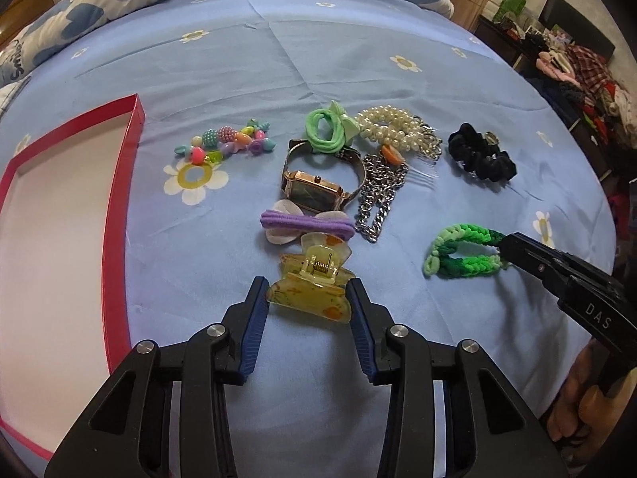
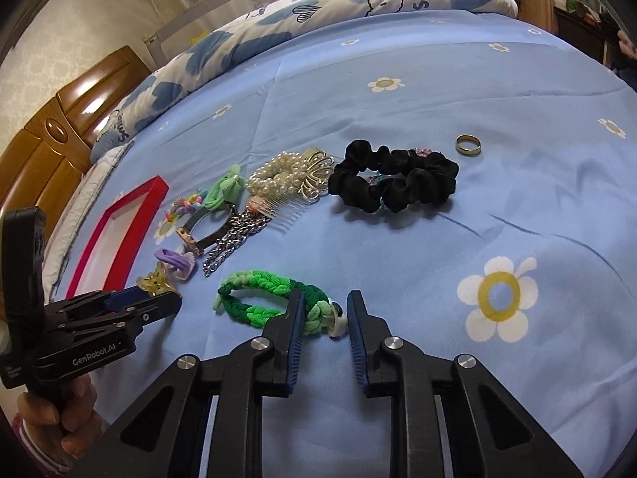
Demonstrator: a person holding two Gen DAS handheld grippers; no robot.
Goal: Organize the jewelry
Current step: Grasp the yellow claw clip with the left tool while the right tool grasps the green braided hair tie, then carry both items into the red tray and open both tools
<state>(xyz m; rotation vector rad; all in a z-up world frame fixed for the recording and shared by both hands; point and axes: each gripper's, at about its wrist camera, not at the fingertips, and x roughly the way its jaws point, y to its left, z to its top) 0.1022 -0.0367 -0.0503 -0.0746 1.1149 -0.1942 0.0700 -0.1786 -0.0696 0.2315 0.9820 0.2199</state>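
My left gripper (image 1: 309, 290) is open, its jaws on both sides of a yellow claw hair clip (image 1: 312, 285) on the bed. My right gripper (image 2: 324, 306) is open around the right end of a green braided band (image 2: 274, 298), also seen in the left wrist view (image 1: 466, 257). Behind lie a purple hair tie (image 1: 306, 225), a rose-gold watch (image 1: 316, 189), a silver chain (image 1: 378, 199), a pearl comb (image 1: 392, 129), a light green tie (image 1: 324, 127), colourful beads (image 1: 229, 143) and a black scrunchie (image 2: 394, 179). A red-rimmed box (image 1: 115, 183) lies at the left.
A metal ring (image 2: 468, 145) lies beyond the scrunchie. The blue flowered bedsheet (image 2: 438, 239) carries everything. A folded quilt (image 2: 278, 28) lies at the far edge, a wooden headboard (image 2: 59, 135) to the left. Cluttered shelves (image 1: 565, 67) stand at the right.
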